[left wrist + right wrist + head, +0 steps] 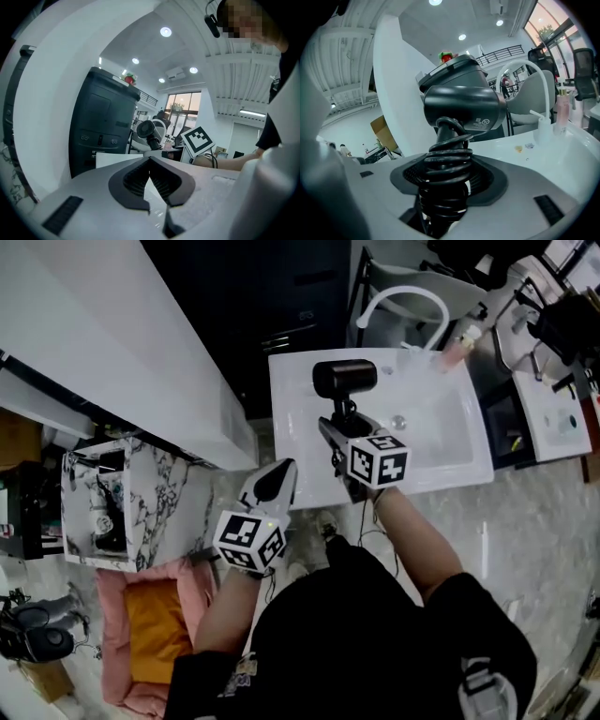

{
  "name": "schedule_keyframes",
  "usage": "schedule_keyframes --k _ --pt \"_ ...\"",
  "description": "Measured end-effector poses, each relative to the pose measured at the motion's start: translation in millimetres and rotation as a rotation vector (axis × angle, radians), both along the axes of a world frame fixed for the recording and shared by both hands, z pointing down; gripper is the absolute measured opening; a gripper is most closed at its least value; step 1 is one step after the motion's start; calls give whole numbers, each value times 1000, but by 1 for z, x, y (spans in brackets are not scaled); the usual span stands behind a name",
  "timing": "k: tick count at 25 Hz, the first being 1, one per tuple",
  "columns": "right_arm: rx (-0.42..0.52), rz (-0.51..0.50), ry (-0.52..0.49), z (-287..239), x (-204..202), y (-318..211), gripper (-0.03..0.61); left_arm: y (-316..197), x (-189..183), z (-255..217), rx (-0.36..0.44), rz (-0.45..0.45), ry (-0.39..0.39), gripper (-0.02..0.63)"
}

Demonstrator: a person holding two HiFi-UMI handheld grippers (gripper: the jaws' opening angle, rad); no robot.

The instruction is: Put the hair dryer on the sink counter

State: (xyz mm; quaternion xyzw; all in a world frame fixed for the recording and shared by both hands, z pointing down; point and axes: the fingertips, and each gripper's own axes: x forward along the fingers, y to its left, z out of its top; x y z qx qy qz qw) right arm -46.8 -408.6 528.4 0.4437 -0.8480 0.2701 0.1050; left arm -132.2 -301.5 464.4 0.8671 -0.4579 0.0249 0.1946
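Observation:
A black hair dryer (344,379) (461,107) stands upright with its cord wound round the handle. My right gripper (339,427) (445,187) is shut on that wrapped handle and holds the dryer over the white sink counter (300,442), left of the basin. The left gripper (272,482) (151,180) hangs beside the counter's left front corner, its jaws shut with nothing between them. In the left gripper view the hair dryer (146,130) shows ahead above the counter (112,160).
A white curved faucet (403,304) and a pink bottle (457,343) stand at the sink's back edge. A dark cabinet (101,126) rises behind the counter. On the floor to the left are a marble-patterned box (122,502) and a pink cushion (155,624).

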Motion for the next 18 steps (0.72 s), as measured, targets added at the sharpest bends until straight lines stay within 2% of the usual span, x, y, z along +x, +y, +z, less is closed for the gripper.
schedule_keyframes --k 6,18 --pt "-41 -12 21 31 -3 -55 236 -42 4 11 -11 -19 -21 3" --pt "-205 4 90 118 -5 -128 236 -93 7 40 -77 -43 -28 3"
